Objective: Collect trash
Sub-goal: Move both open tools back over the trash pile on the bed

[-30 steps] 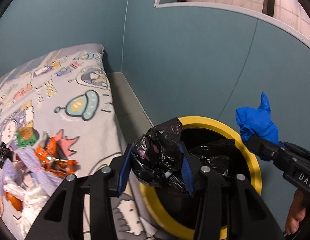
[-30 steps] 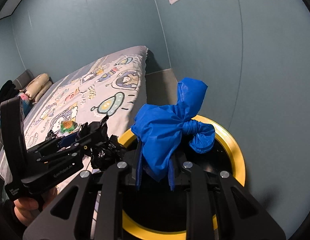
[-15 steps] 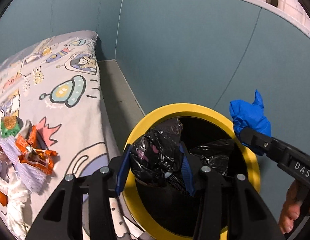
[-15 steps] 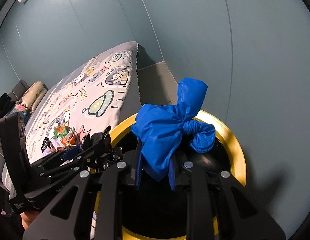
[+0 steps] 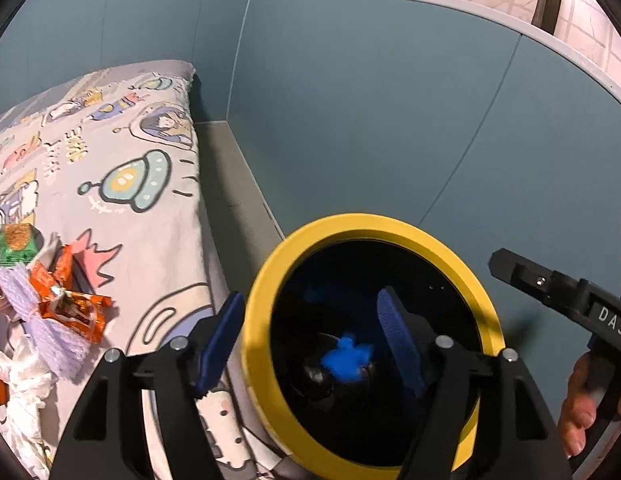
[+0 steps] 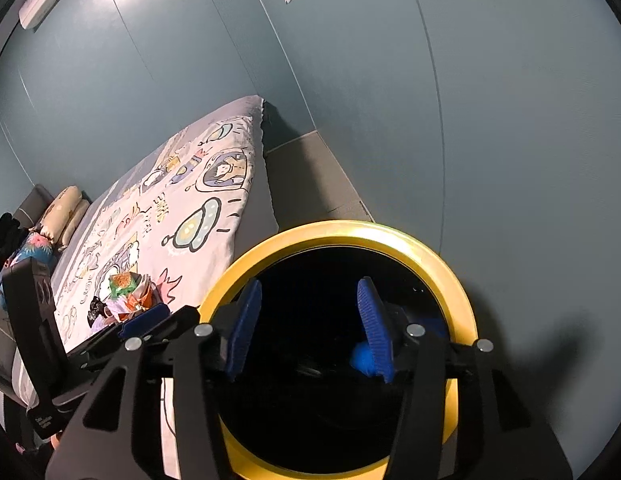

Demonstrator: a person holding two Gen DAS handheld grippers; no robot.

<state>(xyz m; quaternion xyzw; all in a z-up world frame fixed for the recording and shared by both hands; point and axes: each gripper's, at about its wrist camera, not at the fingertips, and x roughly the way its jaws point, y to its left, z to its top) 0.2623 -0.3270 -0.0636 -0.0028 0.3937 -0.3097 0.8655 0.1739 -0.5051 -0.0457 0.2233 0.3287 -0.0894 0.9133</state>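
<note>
A black bin with a yellow rim [image 5: 266, 280] [image 6: 390, 236] stands between the bed and the blue wall. Deep inside it lies a blue wad [image 5: 348, 358] [image 6: 364, 356]; the black bag is lost in the dark there. My left gripper [image 5: 310, 340] hovers over the bin mouth, its jaws opening with nothing between them. My right gripper [image 6: 308, 326] also hangs over the mouth, jaws opening and empty; its black finger [image 5: 550, 284] shows at the right of the left wrist view. On the bed lie orange wrappers [image 5: 68, 308], a green packet [image 5: 16, 242] and white tissue [image 5: 18, 384].
The bed with a cartoon-print sheet [image 5: 122, 184] [image 6: 198, 200] fills the left side. A grey floor strip [image 5: 226, 184] runs between bed and blue wall [image 5: 390, 120]. Pillows [image 6: 62, 216] sit at the bed's far end. A hand [image 5: 578, 408] grips the right tool.
Both grippers let go: the black bag and the blue wad left the jaws and dropped into the bin. The jaws now stand apart over the bin mouth.
</note>
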